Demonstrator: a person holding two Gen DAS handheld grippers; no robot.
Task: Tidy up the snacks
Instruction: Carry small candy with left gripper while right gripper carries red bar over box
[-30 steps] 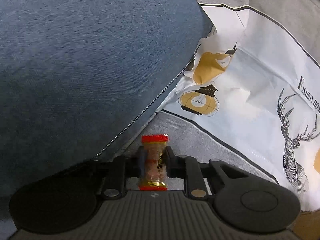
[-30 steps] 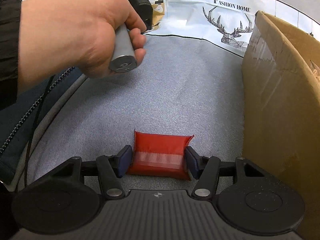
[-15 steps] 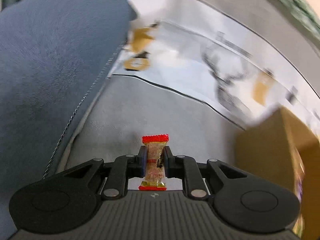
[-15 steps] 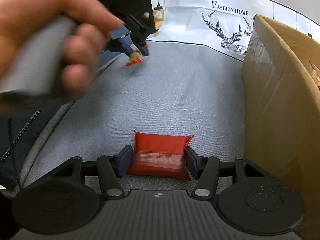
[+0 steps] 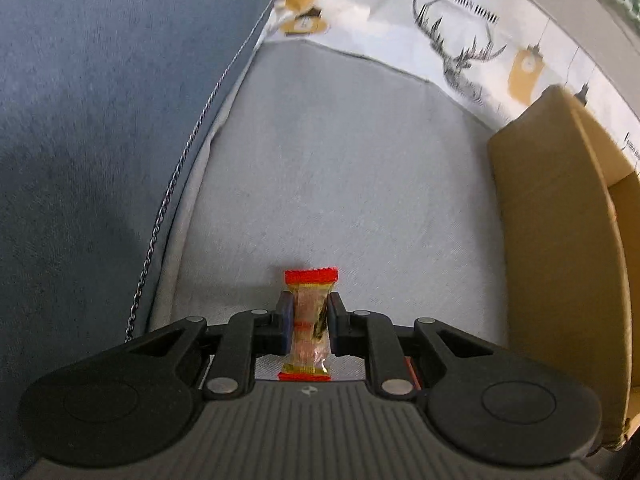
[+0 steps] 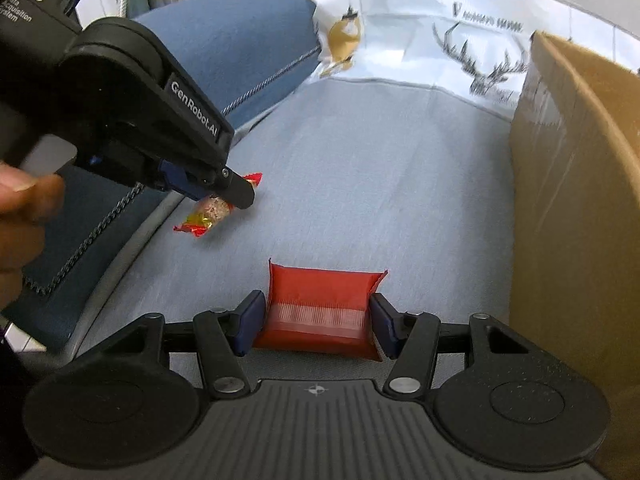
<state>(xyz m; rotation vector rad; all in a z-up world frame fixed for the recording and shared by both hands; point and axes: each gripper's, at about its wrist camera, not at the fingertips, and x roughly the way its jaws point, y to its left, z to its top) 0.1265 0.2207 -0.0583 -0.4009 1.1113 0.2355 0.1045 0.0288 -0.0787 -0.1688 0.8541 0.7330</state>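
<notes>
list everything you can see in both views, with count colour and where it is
wrapped candy: 1, clear wrapper with red and gold ends, clamped in the left gripper above the seat
snack packet: 1, red, between the right gripper's pads
cardboard box: 1, brown, right side, on the seat
sofa seat: 1, light grey fabric, under everything
cushion: 1, blue with corded edge, left side
printed cover: 1, white with deer and lantern prints, at the back
left gripper: 1, black with blue pads, shut on the candy
right gripper: 1, black with blue pads, closed on the packet
hand: 1, holding the left gripper's handle, far left
</notes>
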